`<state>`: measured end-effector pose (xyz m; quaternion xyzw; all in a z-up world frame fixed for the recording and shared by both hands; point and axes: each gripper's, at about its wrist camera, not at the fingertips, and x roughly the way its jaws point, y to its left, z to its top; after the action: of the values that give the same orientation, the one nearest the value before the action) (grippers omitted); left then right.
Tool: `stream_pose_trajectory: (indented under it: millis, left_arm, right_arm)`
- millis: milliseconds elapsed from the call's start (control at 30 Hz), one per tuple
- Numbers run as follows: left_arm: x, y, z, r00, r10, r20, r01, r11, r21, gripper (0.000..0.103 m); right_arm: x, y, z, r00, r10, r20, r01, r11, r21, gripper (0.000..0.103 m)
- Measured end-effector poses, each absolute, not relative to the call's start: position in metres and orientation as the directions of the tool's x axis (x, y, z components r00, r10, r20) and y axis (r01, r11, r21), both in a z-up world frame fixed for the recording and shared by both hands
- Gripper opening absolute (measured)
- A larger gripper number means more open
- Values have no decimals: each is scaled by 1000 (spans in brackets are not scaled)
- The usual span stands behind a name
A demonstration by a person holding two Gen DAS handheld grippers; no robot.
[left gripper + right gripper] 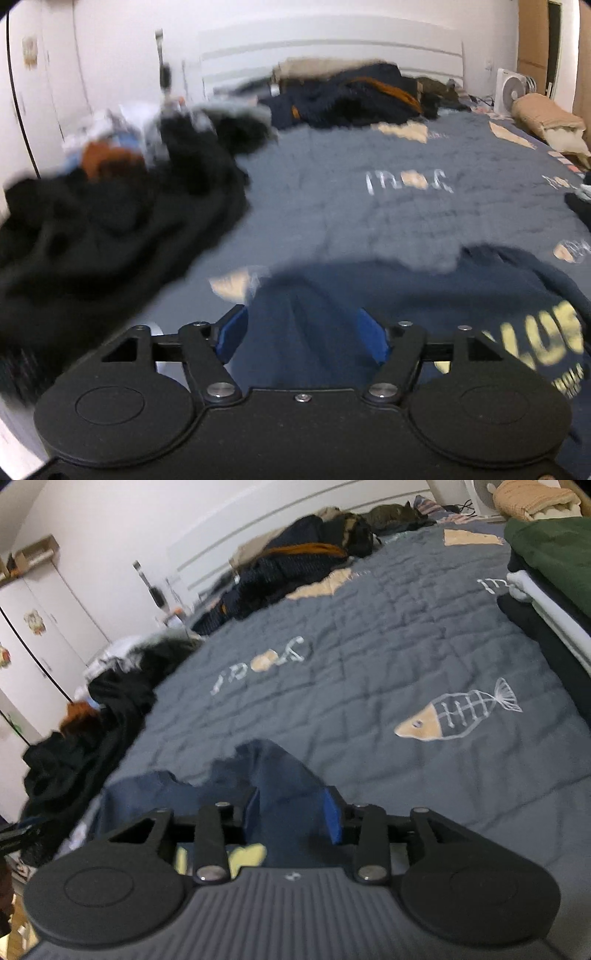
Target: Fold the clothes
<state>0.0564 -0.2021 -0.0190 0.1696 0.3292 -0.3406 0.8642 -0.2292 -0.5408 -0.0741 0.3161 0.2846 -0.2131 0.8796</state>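
A navy garment with pale yellow lettering lies on the near part of the grey quilt. My left gripper hangs just over it with its blue pads spread wide; a ridge of the cloth runs between them without touching. In the right wrist view the same navy garment stands up in a bunched peak between the pads of my right gripper. The inner face of the right-hand pad shows bare, so the pads do not press the cloth.
A heap of black clothes covers the left side of the bed. More dark clothes are piled by the headboard. A folded stack sits at the right edge, and a fan and a beige bundle stand beyond.
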Motion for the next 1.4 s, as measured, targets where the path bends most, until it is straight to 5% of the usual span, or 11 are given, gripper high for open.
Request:
stream_pose_trajectory:
  millis: [367,500,533,600,633,833,1100,1200,1333,1400]
  left_arm:
    - [82,-174,-63,475,-417,-775,612,789,-49,86]
    - [82,-180,-83,444,-404,-800,625,779,-46,83]
    - [82,-181,-87,430,-408,-805,632,773,-55,74]
    - [83,-182,-93,402,-418,-814,646,760,-71,40]
    - [84,-181,-92,410,-412,-813,649,759,-57,14]
    - [103,-161,-65,548,-332,-768,602,794,86,6]
    - [152,-134,-27,673,-180,-718,478,846,236,6]
    - [145,-140,-26,677,-135,-724,474,832,288,16]
    - [121,-142,-13,732,-139,-667,450,834,320,62]
    - [104,-144,-3,733,-201,-650,479,831,282,68]
  right_arm:
    - [-226,-533,-89,690,-184,-700,538,778,325,48]
    - [-224,-533,-95,680,-179,-711,524,797,300,49]
    - [-223,-533,-97,675,-174,-717,523,798,300,49]
    - [-221,-533,-100,666,-164,-728,522,799,297,50]
    - [-220,-533,-101,659,-164,-734,522,803,289,50]
    - [-217,-533,-104,648,-156,-746,526,799,290,52]
    - [-214,-530,-98,669,-134,-731,503,806,312,53]
    - [-214,-528,-93,677,-123,-726,491,810,320,54]
    - [-217,-524,-83,693,-100,-714,454,830,325,54]
    - [-217,-521,-80,696,-94,-712,436,843,314,55]
